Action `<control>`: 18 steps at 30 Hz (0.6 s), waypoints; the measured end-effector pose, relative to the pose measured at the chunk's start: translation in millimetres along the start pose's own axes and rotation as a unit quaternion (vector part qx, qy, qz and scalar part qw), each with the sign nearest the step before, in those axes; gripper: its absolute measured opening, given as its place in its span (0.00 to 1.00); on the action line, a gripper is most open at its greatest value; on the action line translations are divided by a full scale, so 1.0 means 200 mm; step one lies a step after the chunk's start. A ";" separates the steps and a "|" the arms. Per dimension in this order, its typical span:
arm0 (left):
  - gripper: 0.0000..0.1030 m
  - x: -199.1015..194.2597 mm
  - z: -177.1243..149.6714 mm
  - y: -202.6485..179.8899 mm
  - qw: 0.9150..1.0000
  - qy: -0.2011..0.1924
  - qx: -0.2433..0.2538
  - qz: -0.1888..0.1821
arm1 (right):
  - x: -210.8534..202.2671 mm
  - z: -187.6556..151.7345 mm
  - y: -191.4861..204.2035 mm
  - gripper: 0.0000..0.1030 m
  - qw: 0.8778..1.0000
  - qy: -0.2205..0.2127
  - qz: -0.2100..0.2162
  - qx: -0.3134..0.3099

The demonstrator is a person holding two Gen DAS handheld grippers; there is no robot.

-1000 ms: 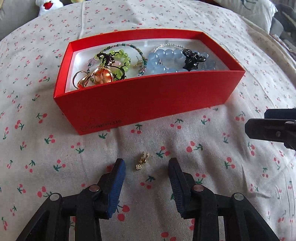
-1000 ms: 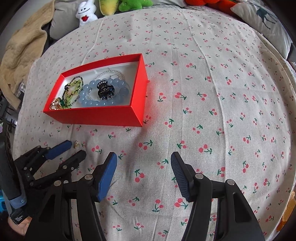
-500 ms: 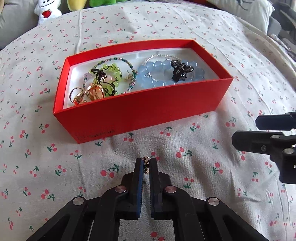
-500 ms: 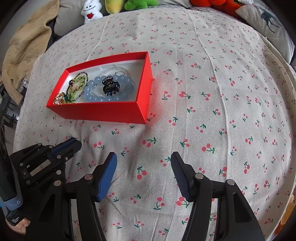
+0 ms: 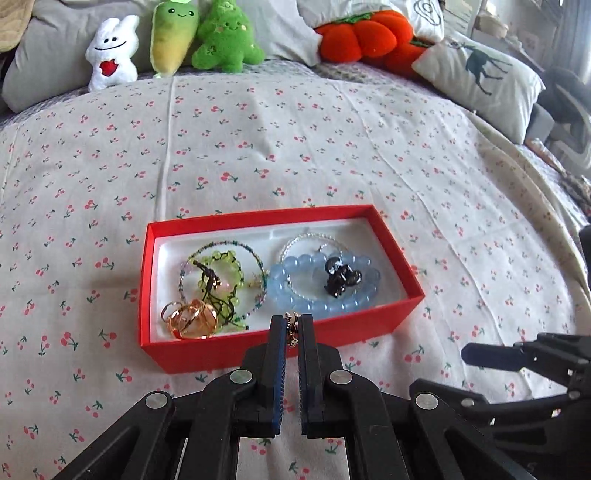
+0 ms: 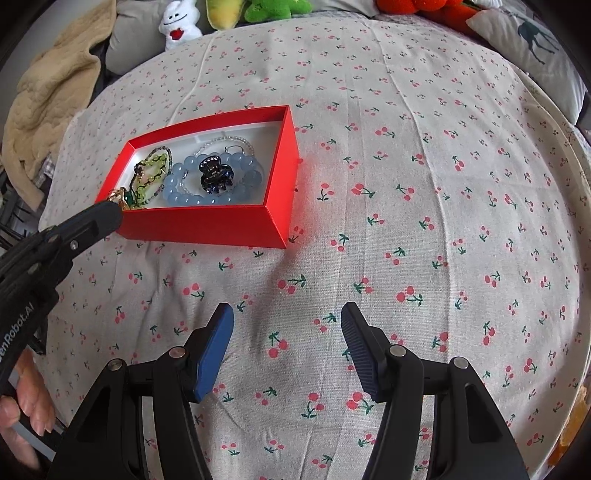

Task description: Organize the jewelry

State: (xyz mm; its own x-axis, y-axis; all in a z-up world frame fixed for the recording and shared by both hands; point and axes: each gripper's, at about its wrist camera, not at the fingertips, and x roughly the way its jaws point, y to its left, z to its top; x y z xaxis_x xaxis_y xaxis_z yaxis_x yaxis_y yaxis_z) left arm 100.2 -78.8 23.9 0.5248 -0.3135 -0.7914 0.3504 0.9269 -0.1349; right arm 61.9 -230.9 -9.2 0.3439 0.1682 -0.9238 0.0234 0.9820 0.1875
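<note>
A red box (image 5: pixel 354 330) (image 6: pixel 221 225) lies on the cherry-print bedspread. It holds a blue bead bracelet (image 5: pixel 295 295) (image 6: pixel 177 188), a black hair claw (image 5: pixel 340 282) (image 6: pixel 216 175), green bead jewelry (image 5: pixel 221 266) (image 6: pixel 151 173) and gold rings (image 5: pixel 190 323). My left gripper (image 5: pixel 292 325) is shut on a small gold earring (image 5: pixel 293 328), held above the box's near wall; its tip (image 6: pixel 107 218) shows in the right wrist view at the box's left corner. My right gripper (image 6: pixel 286 332) is open and empty over the bedspread in front of the box.
Plush toys (image 5: pixel 173 40) (image 6: pixel 179 22) and pillows (image 5: pixel 476 70) line the far edge of the bed. A beige blanket (image 6: pixel 44 99) lies at the far left. The right gripper's fingers (image 5: pixel 517 358) show at the lower right of the left wrist view.
My left gripper closed on the gold earring on the bedspread, then lifted it up and forward to the box's near wall. The right gripper stayed open and shifted only a little.
</note>
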 end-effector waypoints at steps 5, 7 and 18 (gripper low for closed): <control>0.01 0.05 0.03 0.00 1.000 -0.012 -0.003 0.005 | 0.00 0.00 0.00 0.62 1.000 0.000 -0.002 0.000; 0.04 0.05 0.04 0.01 1.000 -0.021 0.001 0.016 | 0.00 0.00 0.00 0.62 1.000 0.000 -0.003 -0.001; 0.76 -0.09 -0.04 0.08 0.997 -0.007 -0.020 0.070 | -0.03 -0.01 0.02 0.62 1.000 -0.004 -0.009 -0.004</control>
State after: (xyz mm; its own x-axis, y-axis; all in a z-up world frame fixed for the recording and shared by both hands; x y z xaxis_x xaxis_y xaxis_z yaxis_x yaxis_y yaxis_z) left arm 90.2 -56.4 30.5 0.5782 -0.1824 -0.7952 0.2410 0.9694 -0.0472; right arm 58.5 -228.3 -4.1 0.3517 0.1489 -0.9242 0.0226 0.9856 0.1674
